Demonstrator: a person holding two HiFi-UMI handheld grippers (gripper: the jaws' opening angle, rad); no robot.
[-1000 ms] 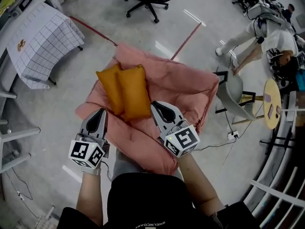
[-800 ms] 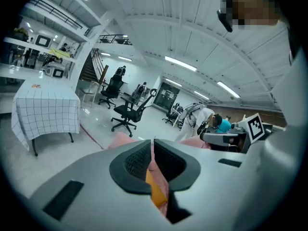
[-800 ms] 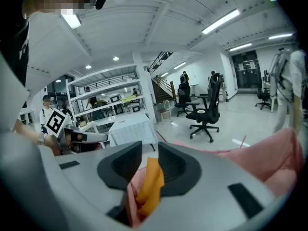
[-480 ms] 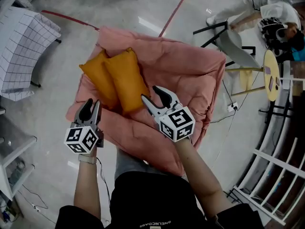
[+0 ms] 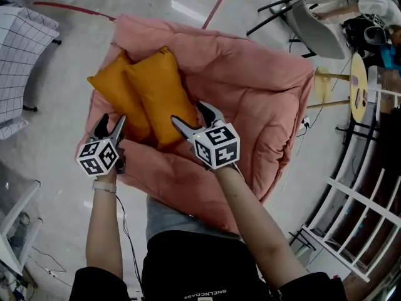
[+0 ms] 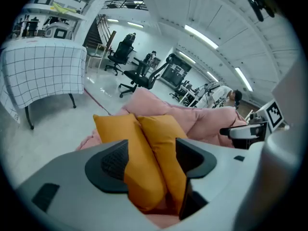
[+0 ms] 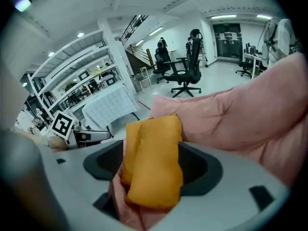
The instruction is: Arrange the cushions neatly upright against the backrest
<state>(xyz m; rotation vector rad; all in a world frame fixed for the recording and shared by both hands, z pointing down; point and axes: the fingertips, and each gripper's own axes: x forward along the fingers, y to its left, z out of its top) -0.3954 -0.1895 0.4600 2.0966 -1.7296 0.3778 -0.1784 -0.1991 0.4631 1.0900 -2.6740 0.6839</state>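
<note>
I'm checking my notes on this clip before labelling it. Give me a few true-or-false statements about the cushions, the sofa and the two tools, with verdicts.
1. Two orange cushions lie side by side on the pink sofa. True.
2. The left tool is clamped on a cushion. False: its jaws stand apart, having just been opening. The cushions show ahead in the gap, unpinched.
3. The right tool is open. True: its jaws have just been opening, and the cushions ahead of them are not gripped.
4. One cushion has fallen off the sofa. False: both rest on it.
5. A checked cloth shows beyond the sofa. True.
</note>
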